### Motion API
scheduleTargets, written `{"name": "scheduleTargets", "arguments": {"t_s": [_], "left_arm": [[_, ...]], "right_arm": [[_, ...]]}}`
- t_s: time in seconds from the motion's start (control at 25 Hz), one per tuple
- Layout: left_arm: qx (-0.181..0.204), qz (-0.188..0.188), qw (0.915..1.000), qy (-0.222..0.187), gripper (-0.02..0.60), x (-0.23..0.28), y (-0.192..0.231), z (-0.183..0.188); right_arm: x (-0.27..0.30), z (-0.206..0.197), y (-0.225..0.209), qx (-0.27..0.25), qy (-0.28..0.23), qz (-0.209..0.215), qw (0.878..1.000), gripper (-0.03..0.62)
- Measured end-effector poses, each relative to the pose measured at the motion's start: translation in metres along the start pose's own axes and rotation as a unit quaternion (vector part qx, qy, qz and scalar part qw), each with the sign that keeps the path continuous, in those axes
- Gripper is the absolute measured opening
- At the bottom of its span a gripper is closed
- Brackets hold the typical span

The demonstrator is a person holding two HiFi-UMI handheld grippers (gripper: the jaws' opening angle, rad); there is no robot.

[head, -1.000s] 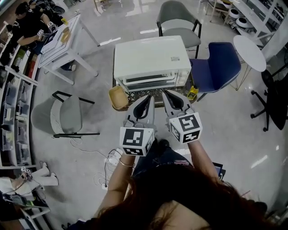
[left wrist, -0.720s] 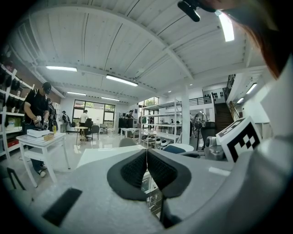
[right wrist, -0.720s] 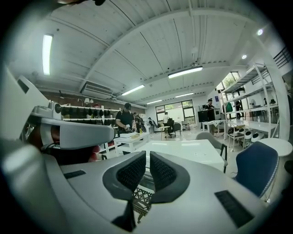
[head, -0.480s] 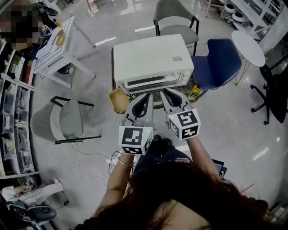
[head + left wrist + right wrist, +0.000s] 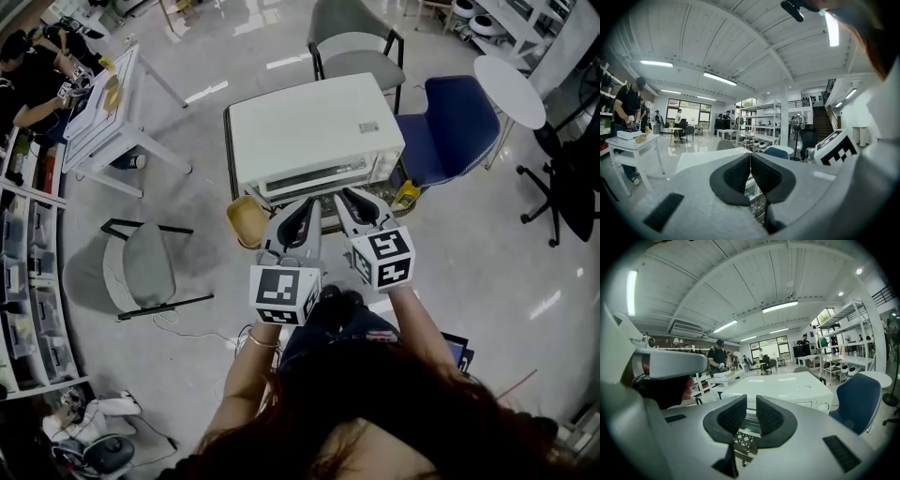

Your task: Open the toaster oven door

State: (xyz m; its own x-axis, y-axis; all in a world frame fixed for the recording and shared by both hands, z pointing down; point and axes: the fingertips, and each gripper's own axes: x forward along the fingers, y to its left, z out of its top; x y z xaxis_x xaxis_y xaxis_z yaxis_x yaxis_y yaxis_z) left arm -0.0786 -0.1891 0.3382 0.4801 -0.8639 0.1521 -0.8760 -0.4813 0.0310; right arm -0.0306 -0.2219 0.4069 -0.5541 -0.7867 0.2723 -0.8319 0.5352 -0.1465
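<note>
Two grippers, head view: left gripper (image 5: 307,208) and right gripper (image 5: 349,199) sit slightly nearer the white boxy toaster oven (image 5: 314,127) than a second ago. Its front door (image 5: 314,178) is shut and its top label (image 5: 366,124) illegible. Left gripper view: jaws clenched together, empty. Right gripper view: jaws have just been opening, narrow gap, nothing between; oven straight ahead.
</note>
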Motion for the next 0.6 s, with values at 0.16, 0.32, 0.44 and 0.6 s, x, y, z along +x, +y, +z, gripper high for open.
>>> {"name": "scheduleTargets", "arguments": {"t_s": [0.16,0.32,0.44,0.6], "left_arm": [[0.0,-0.008,1.0,0.004,0.015,0.008,0.005,0.0],[0.002,-0.009,0.9999,0.006,0.015,0.014,0.011,-0.004],[0.002,-0.009,0.9999,0.005,0.015,0.015,0.015,-0.006],[0.0,-0.009,0.9999,0.008,0.015,0.018,0.021,-0.009]], "right_arm": [[0.009,-0.005,-0.007,0.016,0.008,-0.009,1.0,0.055],[0.017,-0.013,-0.012,0.036,0.018,-0.013,0.999,0.066],[0.024,-0.02,-0.014,0.054,0.025,-0.016,0.998,0.077],[0.033,-0.028,-0.018,0.08,0.03,-0.02,0.996,0.084]]}}
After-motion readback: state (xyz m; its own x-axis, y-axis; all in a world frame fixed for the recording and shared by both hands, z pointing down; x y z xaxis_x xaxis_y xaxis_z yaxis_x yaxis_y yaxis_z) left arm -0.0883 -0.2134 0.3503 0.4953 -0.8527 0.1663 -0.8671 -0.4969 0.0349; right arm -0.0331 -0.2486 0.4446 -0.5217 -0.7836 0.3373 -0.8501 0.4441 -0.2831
